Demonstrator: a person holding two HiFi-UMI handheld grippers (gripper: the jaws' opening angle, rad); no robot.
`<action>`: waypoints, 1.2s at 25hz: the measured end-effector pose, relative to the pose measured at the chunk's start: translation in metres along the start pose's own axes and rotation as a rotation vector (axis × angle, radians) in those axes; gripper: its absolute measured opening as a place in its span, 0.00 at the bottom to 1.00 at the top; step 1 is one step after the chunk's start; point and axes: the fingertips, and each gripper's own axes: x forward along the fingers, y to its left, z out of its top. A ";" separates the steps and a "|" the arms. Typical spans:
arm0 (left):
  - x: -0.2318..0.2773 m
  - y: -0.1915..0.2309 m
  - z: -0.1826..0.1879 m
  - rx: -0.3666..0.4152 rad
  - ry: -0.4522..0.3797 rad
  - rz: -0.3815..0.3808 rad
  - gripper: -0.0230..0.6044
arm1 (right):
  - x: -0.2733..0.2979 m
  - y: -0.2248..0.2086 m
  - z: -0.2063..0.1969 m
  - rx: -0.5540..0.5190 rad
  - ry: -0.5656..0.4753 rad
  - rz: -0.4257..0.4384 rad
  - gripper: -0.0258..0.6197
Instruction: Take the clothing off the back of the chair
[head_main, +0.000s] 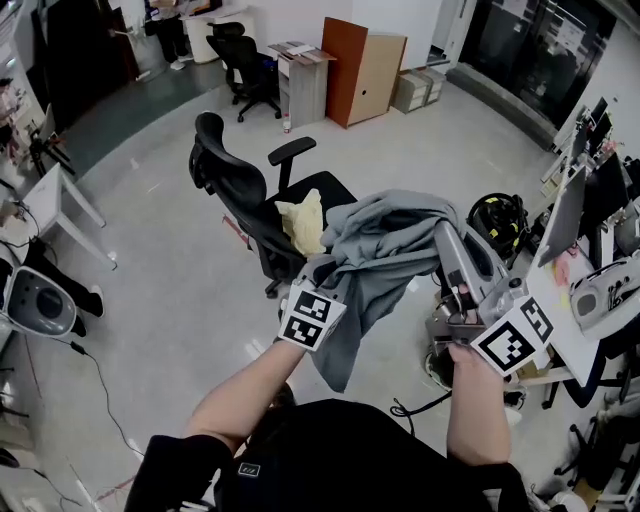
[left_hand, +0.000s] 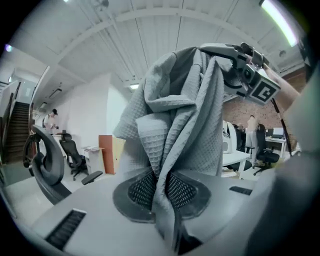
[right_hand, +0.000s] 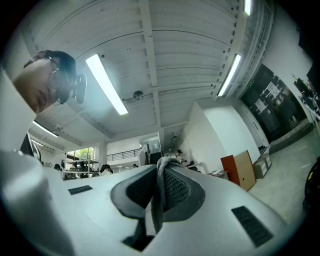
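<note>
Head view: one grey garment (head_main: 375, 250) is off the chair (head_main: 235, 185), held up over the floor between two claws. The left claw (head_main: 322, 270) grips its left side and the right claw (head_main: 442, 238) its right. One yellow cloth (head_main: 303, 222) lies on the seat. A second chair (head_main: 250, 65) stands far back.

Left gripper view: the pads are pinched on a thick fold of the garment.

Right gripper view: the pads squeeze one thin strip of it.

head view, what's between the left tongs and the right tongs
The grey waffle-knit garment hangs bunched between the left tongs and the right tongs, and each is shut on a fold of it. The head view shows the whole span.
</note>
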 end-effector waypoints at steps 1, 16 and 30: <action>-0.001 0.003 0.003 0.008 -0.003 0.004 0.10 | -0.007 -0.001 -0.003 -0.005 0.001 -0.009 0.09; -0.070 0.064 0.160 0.090 -0.328 0.084 0.09 | -0.056 -0.067 -0.082 -0.005 0.180 -0.223 0.09; -0.067 0.054 0.109 -0.072 -0.249 0.088 0.09 | -0.070 -0.076 -0.140 -0.165 0.306 -0.331 0.09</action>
